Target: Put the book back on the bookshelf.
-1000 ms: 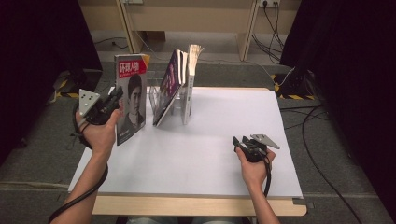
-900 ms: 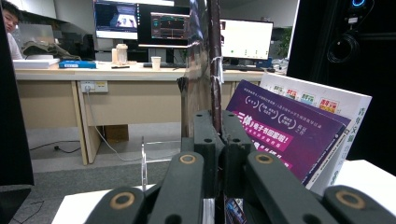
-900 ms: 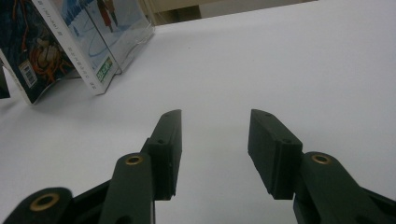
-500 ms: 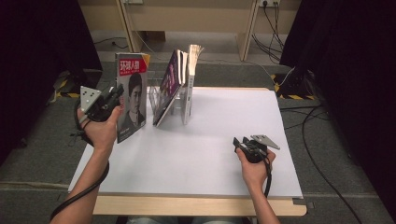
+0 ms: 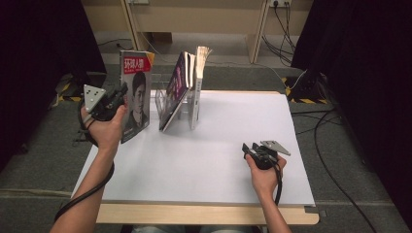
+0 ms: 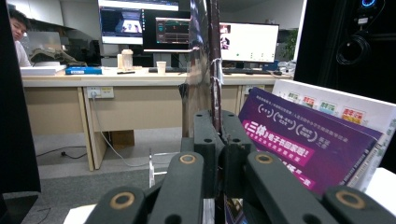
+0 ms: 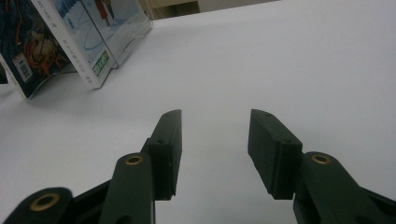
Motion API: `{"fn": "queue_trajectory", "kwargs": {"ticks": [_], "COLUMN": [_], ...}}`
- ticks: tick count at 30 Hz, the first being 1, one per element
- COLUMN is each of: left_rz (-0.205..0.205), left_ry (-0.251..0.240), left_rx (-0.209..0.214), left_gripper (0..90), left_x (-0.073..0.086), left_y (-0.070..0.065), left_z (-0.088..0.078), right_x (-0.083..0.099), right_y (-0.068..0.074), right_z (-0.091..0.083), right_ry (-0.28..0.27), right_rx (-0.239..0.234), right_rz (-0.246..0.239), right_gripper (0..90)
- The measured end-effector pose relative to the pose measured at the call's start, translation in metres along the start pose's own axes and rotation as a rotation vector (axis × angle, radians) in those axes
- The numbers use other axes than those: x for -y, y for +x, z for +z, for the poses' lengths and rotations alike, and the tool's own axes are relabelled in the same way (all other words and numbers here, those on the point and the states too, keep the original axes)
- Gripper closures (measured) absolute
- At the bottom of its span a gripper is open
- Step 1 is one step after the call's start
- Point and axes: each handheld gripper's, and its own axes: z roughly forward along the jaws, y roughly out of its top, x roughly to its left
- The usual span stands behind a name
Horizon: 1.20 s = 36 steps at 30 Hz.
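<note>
A magazine (image 5: 136, 94) with a portrait cover stands upright above the table's left edge. My left gripper (image 5: 121, 93) is shut on its left side. In the left gripper view the magazine (image 6: 209, 56) rises edge-on from between the closed jaws of that gripper (image 6: 215, 120). A clear rack (image 5: 187, 104) just to the right holds a leaning purple book (image 5: 176, 87) and a white book (image 5: 200, 80). My right gripper (image 5: 248, 149) rests low on the white table (image 5: 218, 145) at the right. In its own view the right gripper (image 7: 215, 128) stands open with nothing between the jaws.
The purple book (image 6: 299, 140) and the white book (image 6: 345, 105) lie close on the right in the left gripper view. Books (image 7: 37, 42) in the clear rack (image 7: 128, 25) sit far left of the right gripper. Desks and cables lie beyond the table.
My left hand has shifted very slightly while keeping its hold on the magazine. The right hand has stayed still.
</note>
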Motion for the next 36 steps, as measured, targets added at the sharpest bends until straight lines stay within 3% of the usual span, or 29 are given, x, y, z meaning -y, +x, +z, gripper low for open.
{"fn": "queue_trajectory", "kwargs": {"ticks": [18,24,31,36], "left_rz": [0.002,0.023,0.014,0.024], "left_ry": [-0.038,-0.047,-0.039,-0.053], "left_rx": [-0.025,-0.04,-0.066,-0.074], "left_gripper": [86.9,86.8,86.8,86.7], "left_x": [-0.004,-0.002,0.013,0.025], "left_y": [0.008,0.01,0.015,0.018], "left_z": [0.036,0.053,0.07,0.067], "right_x": [0.002,0.003,0.003,0.004], "right_y": [-0.001,-0.002,-0.005,-0.006], "right_z": [0.002,0.003,0.003,0.004], "right_ry": [0.007,0.007,0.009,0.013], "right_rx": [0.006,0.004,0.007,0.004], "right_rz": [0.009,0.005,0.005,0.004], "right_gripper": [55.4,55.4,55.5,55.5]}}
